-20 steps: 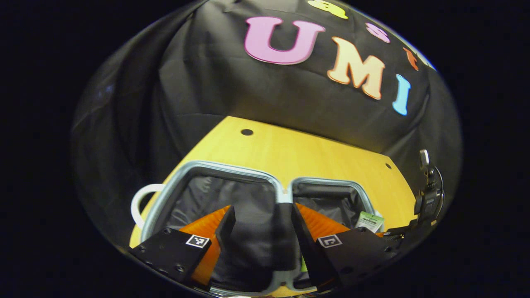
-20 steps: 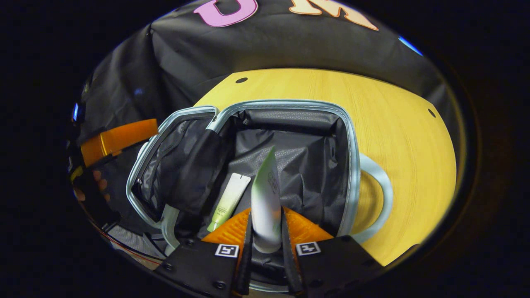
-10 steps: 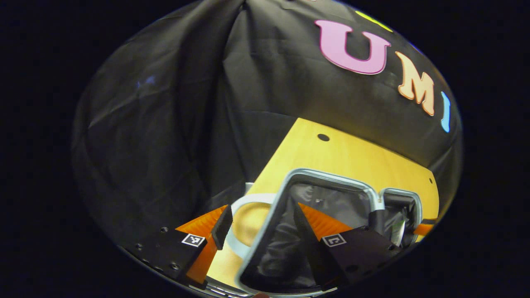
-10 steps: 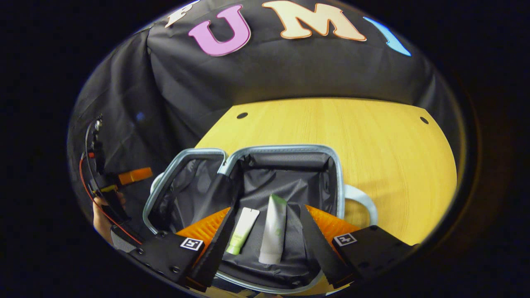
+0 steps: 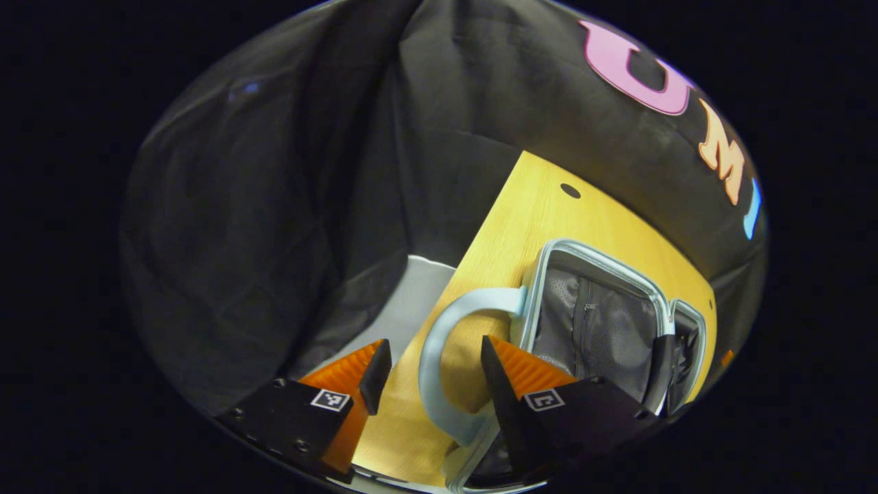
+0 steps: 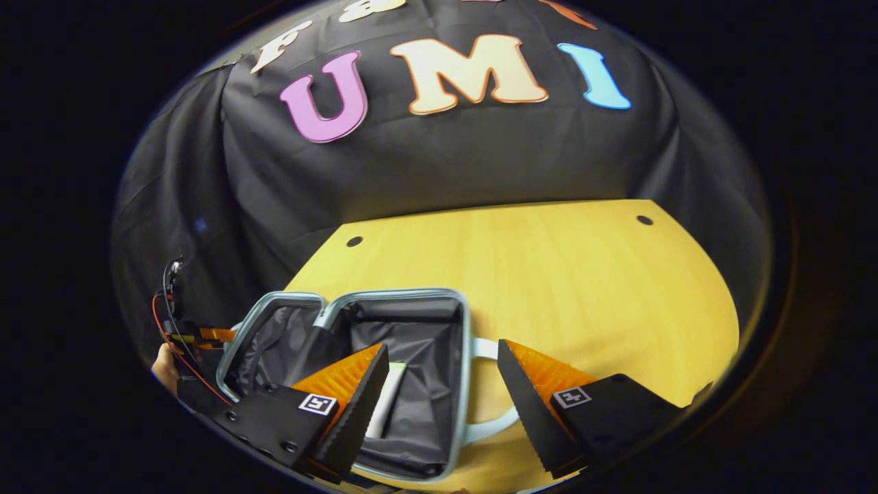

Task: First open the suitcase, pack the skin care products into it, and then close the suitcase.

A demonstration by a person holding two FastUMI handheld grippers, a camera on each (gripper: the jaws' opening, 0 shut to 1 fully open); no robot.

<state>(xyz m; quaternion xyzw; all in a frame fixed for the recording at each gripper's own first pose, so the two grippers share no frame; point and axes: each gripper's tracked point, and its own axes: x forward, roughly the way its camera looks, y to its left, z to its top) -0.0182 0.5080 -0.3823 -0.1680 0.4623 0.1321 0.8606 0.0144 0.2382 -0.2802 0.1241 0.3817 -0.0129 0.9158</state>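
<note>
Both grippers, L (image 5: 429, 367) & R (image 6: 442, 370), agape over open suitcase (image 6: 411, 322).

Premises: a staged recording booth, not a lived-in room. The black cloth wall (image 6: 439, 165) hangs in loose folds behind and beside the work surface, closing off any surroundings. The single furnishing is a pale wooden table (image 6: 549, 274) with small round holes near its far corners, consistent with a demonstration bench. A pale floor patch (image 5: 411, 302) is visible past the table's edge in the left gripper view. Lighting falls on the table, with the cloth left dim.
</note>
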